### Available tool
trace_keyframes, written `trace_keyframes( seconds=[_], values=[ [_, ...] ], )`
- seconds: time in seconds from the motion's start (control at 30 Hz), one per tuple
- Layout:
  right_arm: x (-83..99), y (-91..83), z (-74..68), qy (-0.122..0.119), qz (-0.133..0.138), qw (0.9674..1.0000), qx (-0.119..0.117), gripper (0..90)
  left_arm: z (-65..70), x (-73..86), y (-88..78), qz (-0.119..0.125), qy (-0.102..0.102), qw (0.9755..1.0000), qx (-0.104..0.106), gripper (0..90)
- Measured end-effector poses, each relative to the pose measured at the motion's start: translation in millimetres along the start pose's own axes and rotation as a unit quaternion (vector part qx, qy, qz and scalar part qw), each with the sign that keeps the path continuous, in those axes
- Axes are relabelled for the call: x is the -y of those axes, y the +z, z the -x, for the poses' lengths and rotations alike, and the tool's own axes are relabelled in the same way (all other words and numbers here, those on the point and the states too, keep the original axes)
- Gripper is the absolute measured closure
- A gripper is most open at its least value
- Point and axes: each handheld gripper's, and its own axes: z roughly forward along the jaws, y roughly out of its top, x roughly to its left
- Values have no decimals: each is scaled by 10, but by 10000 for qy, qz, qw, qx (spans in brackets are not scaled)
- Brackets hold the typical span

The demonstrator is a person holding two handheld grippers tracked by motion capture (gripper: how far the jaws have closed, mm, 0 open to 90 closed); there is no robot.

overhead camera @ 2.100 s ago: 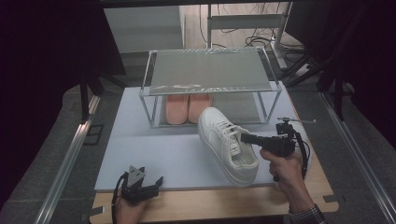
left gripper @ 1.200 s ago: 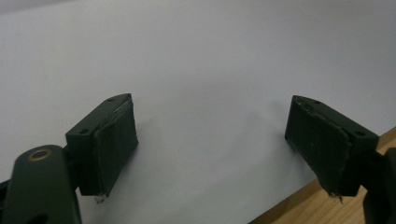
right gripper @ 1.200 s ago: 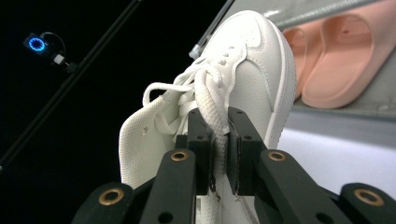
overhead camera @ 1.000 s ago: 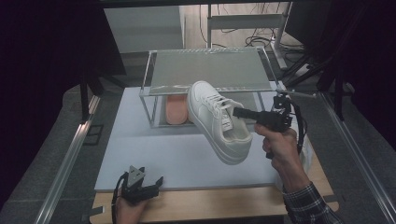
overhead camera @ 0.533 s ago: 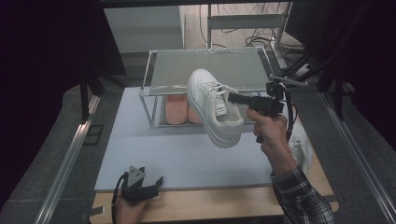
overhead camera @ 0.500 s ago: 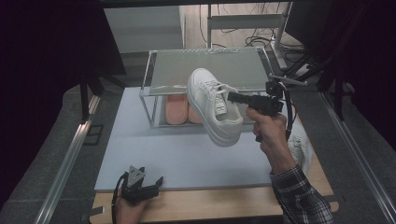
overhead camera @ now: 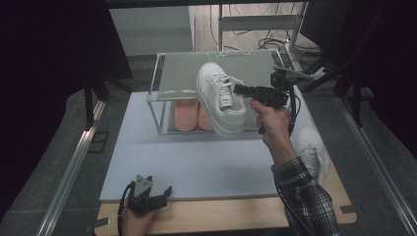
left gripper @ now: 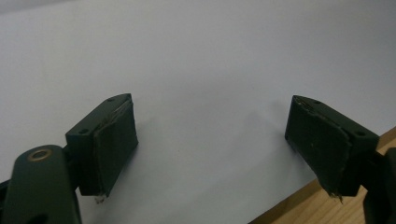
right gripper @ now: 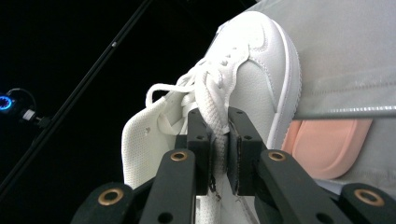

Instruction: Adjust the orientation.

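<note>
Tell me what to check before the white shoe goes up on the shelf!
1. Right tongs pinch the white sneaker by its tongue: ok.
2. Sneaker lifted off the mat: ok.
3. Rack's top shelf has bare room: ok.
4. Pink soles on the lower level out of the way: ok.
5. Left tongs open, resting low on the mat: ok.
6. Grip firm enough: cannot tell.

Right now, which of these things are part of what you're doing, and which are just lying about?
In the job:
- white sneaker, clamped by its tongue in the right gripper
- metal rack, which it is held over

Lying about:
- second white sneaker on the table
- pink soles under the rack
- left gripper, open on the grey mat
</note>
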Motion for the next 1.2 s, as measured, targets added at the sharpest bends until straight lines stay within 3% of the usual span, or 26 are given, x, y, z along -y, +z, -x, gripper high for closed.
trace_keyframes(
  seconds=[0.8,1.0,1.2],
  values=[
    [-275,468,20,60,234,9980,587,810,-1,-1,-1,-10,9,10000,-4,162],
    [-301,601,59,149,336,9977,576,798,0,-1,0,-3,1,10000,2,161],
    [-271,633,81,63,535,9974,476,704,2,-1,-1,-6,5,10000,-3,161]
  ],
)
